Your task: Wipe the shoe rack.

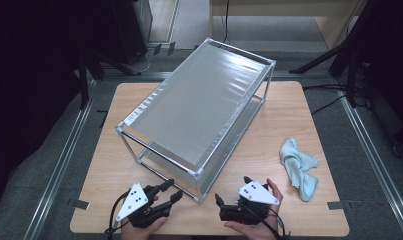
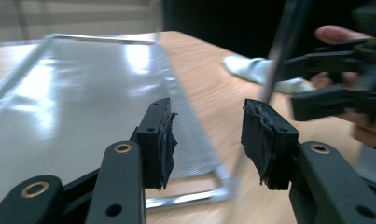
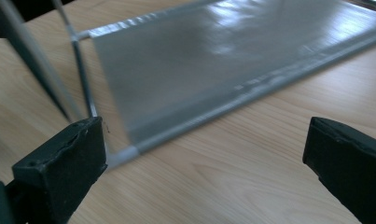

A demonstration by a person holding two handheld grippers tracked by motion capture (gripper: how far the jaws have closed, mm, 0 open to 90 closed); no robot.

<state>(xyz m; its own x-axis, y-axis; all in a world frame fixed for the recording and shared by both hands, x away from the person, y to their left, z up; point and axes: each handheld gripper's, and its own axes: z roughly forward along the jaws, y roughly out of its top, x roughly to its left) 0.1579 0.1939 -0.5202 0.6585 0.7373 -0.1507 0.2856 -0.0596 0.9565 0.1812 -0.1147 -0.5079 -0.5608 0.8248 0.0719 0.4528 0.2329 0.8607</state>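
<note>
- No writing is readable; a pale tag at the rack's (image 1: 199,107) near-left top corner is too small to make out.
- The two-tier rack stands mid-table (image 1: 284,212), both grey shelves bare.
- Left gripper (image 1: 168,191) is spread, pinching nothing.
- Right gripper (image 1: 229,197) gapes wide, holding nothing.
- A blue cloth (image 1: 299,167) lies right of the rack.

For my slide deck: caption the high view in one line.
Two open grippers, left and right, rest before a two-tier fabric rack, blue cloth at right.

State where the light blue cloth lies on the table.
In the high view, the light blue cloth lies crumpled on the table at its right side, right of the two-tier rack.
</note>
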